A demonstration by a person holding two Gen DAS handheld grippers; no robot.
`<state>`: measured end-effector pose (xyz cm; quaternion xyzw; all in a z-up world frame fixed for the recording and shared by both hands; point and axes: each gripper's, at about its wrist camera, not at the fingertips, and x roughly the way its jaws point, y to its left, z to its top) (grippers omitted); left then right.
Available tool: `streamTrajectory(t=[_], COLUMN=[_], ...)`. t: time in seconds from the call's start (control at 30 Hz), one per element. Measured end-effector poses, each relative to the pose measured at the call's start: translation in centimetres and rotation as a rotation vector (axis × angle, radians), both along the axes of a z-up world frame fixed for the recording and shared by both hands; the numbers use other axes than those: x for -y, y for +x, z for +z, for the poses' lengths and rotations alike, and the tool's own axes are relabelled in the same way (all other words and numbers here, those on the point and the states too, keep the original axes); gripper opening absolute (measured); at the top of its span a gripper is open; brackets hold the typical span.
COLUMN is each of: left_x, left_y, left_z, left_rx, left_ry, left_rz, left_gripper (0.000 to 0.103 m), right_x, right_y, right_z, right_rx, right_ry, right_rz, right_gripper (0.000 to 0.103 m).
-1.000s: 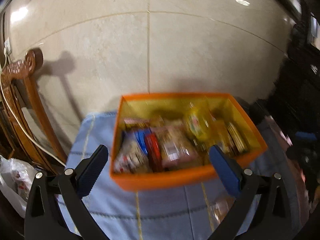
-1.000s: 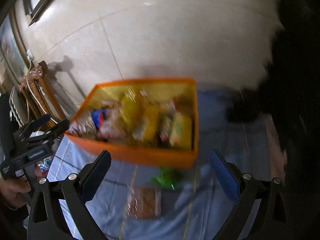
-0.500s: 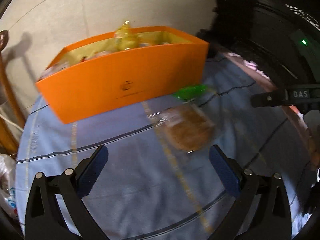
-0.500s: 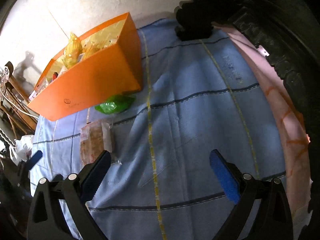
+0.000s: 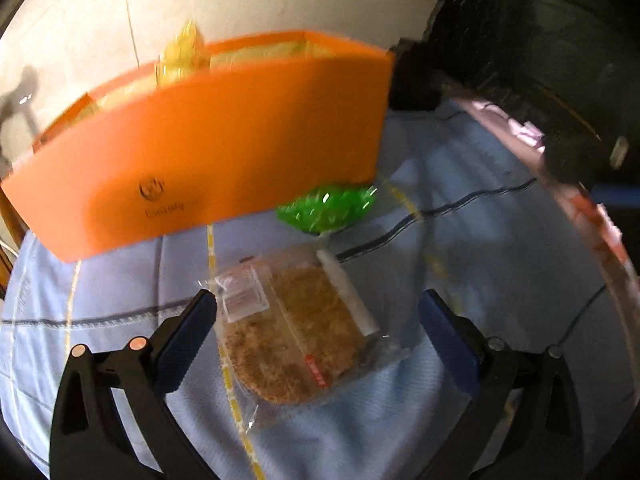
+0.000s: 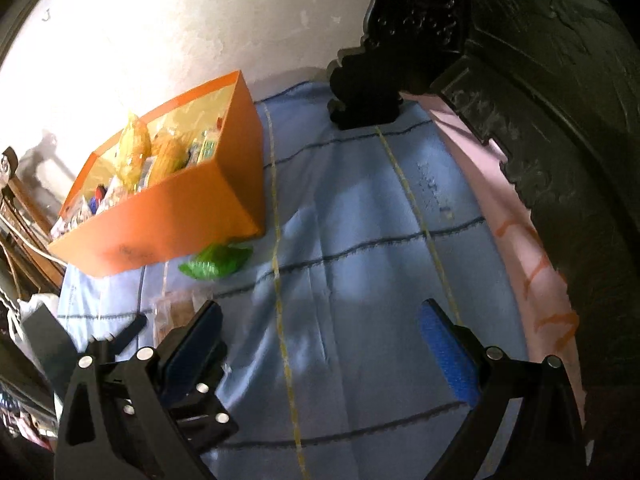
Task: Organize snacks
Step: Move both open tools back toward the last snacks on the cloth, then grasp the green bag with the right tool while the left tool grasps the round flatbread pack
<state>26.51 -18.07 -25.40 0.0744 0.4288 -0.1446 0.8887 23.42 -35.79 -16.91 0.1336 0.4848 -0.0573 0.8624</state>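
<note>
While the left claw [image 5: 316,320] straddles the clear-wrapped biscuit packet [image 5: 296,328], spread for pinching, the right claw [image 6: 320,336] waits spread beside the orange box [image 6: 160,208].

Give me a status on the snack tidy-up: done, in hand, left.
Done: the orange box already holds many snacks. In hand: nothing gripped; the left gripper is open around the cookie pack on the cloth. Left: that pack and the green packet beside the box. The right gripper is open, empty.
</note>
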Motion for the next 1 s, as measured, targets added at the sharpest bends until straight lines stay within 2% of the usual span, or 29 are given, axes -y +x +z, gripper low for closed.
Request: streamTrajectory(t=[0.03,0.07,0.1,0.27,0.47,0.67,0.77,1.0], left_x=[-0.2,-0.7,-1.0,-2.9,-4.9,-6.0,-6.6,-6.5], left_y=[0.3,0.5,0.6,0.6,0.3,0.1,0.2,0.0], left_z=[-0.5,-0.7,-0.7,-0.7,-0.8,-0.7,-0.7,-0.8], left_rx=[-0.011,0.004,0.009,0.025,0.043,0.045,0.045,0.043], left_ry=[0.0,-0.003,-0.013,-0.062,-0.056,-0.058,-0.061,-0.058], left_rz=[0.013,0.026,0.024,0.017,0.028,0.041,0.075,0.078], left_gripper=[0.081,0.075,0.073,0.072,0.072,0.072,0.072,0.073], right_x=[0.1,0.1,0.0,-1.6,-6.0,-9.5,-11.0,-13.1], right_y=[0.5,0.8,1.4,3.8,7.2,10.2,10.9,11.2], right_z=[0.1,0.1,0.0,-1.1,-3.4,-5.5,-6.6,-7.0], right_rx=[0.0,-0.004,-0.012,-0.041,-0.09,-0.135,-0.161,-0.156], right_ry=[-0.001,-0.003,-0.006,-0.008,-0.042,-0.061,-0.098,-0.167], right_rz=[0.001,0.006,0.013,0.067,0.195,0.241,0.267,0.307], right_gripper=[0.099,0.099,0.099,0.099,0.099,0.099,0.099,0.098])
